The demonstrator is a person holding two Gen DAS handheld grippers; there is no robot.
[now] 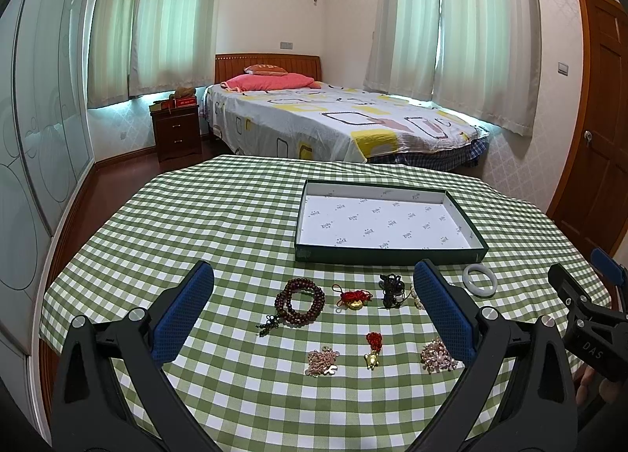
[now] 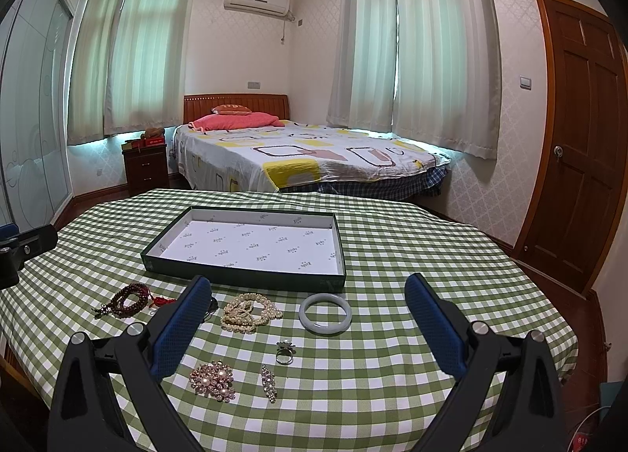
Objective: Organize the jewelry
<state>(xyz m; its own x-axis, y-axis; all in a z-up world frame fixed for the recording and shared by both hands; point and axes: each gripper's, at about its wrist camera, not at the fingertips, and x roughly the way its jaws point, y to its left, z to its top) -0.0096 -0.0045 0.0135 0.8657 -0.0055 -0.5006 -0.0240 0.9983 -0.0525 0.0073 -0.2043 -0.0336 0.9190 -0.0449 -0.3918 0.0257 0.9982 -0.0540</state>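
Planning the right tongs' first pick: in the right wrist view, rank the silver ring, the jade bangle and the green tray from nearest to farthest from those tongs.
1. Silver ring, between the fingers of the right tongs, nearest.
2. Jade bangle, just beyond, slightly right.
3. Green tray, farthest, toward the bed.

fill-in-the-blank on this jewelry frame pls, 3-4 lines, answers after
1. The shallow box on the checked tablecloth holds ____ pieces of jewelry.
2. The pale jade bangle lies directly to the ____ of the pearl strands in the right wrist view.
3. Both the left gripper and the right gripper have their jaws ____.
4. The dark wooden bead bracelet lies on the tablecloth, ____ the box.

Answers: zero; right; open; outside
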